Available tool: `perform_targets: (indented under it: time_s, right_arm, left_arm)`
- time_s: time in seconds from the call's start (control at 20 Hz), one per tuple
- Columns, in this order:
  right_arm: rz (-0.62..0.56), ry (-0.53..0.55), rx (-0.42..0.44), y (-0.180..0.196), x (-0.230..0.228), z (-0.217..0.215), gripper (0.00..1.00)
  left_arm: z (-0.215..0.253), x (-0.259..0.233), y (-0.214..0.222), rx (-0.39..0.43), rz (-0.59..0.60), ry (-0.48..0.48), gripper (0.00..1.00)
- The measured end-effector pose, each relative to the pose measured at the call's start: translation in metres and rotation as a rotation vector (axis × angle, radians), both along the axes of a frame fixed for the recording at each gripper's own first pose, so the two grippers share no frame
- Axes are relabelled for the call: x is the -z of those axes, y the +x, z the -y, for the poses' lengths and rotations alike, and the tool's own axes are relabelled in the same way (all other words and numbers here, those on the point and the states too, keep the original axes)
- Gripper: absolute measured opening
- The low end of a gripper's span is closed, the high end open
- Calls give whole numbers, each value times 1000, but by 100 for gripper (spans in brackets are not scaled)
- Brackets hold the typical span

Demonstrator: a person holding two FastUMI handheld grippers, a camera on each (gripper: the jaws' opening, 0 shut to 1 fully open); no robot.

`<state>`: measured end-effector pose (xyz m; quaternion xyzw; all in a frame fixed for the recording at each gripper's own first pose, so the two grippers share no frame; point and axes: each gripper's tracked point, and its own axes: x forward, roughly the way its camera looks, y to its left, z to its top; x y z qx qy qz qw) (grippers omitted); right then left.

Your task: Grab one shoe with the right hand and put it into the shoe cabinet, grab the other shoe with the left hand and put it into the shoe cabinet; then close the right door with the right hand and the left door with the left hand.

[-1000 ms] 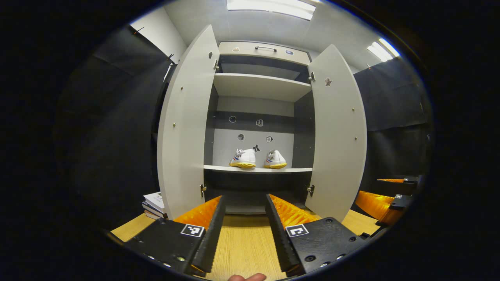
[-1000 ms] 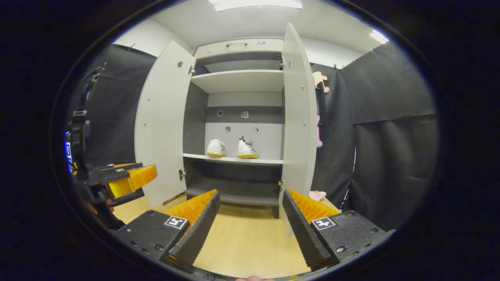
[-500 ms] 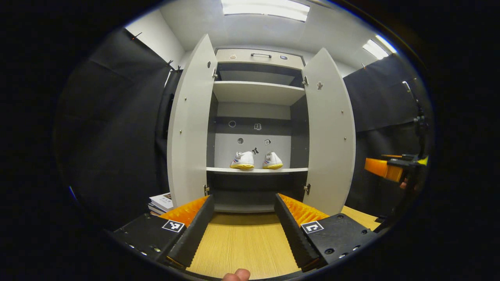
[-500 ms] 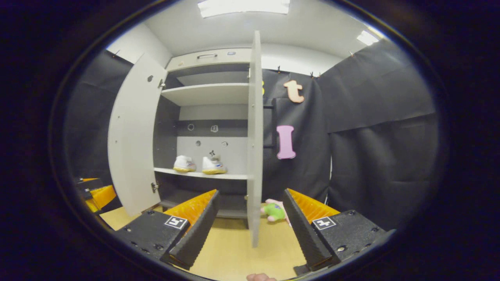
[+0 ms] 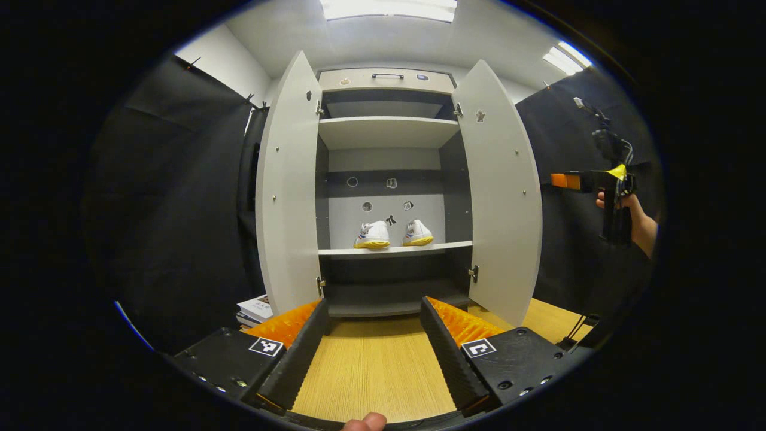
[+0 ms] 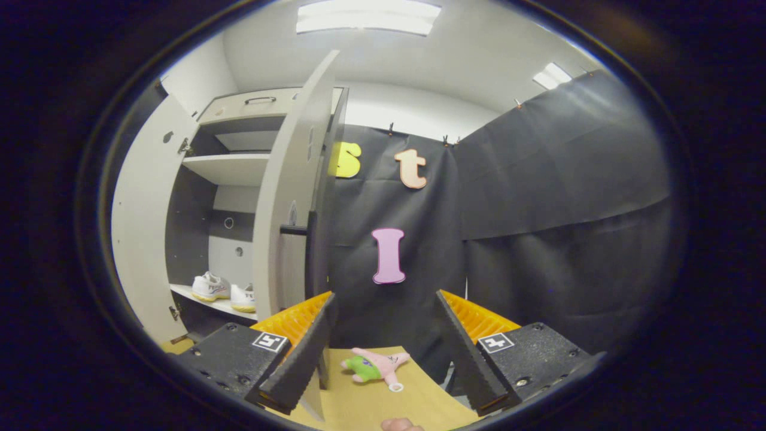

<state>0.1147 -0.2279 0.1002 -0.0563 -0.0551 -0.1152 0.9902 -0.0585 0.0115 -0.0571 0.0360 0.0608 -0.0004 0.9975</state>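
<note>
Both white yellow-soled sneakers (image 5: 388, 234) sit on middle shelf of pale grey shoe cabinet (image 5: 392, 133), so you're on door step. Your right claw (image 6: 383, 347) gapes wide and empty, just outside right door (image 6: 286, 203); push it shut. Left claw (image 5: 374, 353) spread wide, empty, over wooden bench (image 5: 371, 371).

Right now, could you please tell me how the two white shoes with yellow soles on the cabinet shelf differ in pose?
In the left gripper view, the left white shoe with a yellow sole shows more of its striped side, while the right white shoe with a yellow sole points its heel more squarely outward. The left shoe looks slightly wider, the right narrower. Both stand upright, side by side and apart, on the grey cabinet's middle shelf.
</note>
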Motion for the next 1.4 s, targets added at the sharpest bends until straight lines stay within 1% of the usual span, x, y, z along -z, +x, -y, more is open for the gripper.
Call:
perform_targets:
  time_s: [0.2,0.3,0.35,0.4,0.5,0.55,0.6,0.7,0.85,0.9,0.95,1.2,1.25,1.4]
  right_arm:
    - [-16,7,-22,29,-12,2,100]
    - [-16,12,-28,35,-12,-1,100]
    - [-14,14,-22,37,-14,-1,98]
    - [-4,28,-41,37,-17,-9,98]
    - [-10,47,-45,35,-16,-14,96]
    - [-13,45,-48,36,-15,-18,91]
    - [-10,42,-52,35,-16,-22,95]
    - [-8,48,-65,34,-16,-33,95]
    - [-6,73,-106,34,-14,-57,95]
    - [-6,81,-122,36,-12,-65,91]
    - [-4,86,-139,37,-11,-74,95]
    - [-3,100,-180,44,-8,-108,95]
    - [-3,105,-195,47,-8,-116,91]
    - [-12,119,-245,59,-4,-141,90]
  left_arm:
    - [-1,2,0,-5,-4,10,92]
    - [-1,4,1,-1,-12,13,92]
    - [0,6,2,2,-16,14,92]
    - [1,7,2,3,-17,15,92]
    - [4,9,2,12,-25,14,92]
    - [6,9,3,16,-25,14,92]
    - [7,8,5,19,-22,16,92]
    - [8,8,6,25,-20,19,93]
    - [7,10,5,25,-22,22,92]
    - [6,10,5,24,-21,20,92]
    - [5,10,5,21,-23,19,92]
    - [-4,10,3,-6,-25,9,92]
    - [-6,10,2,-11,-27,7,92]
    - [-13,11,-1,-30,-28,10,92]
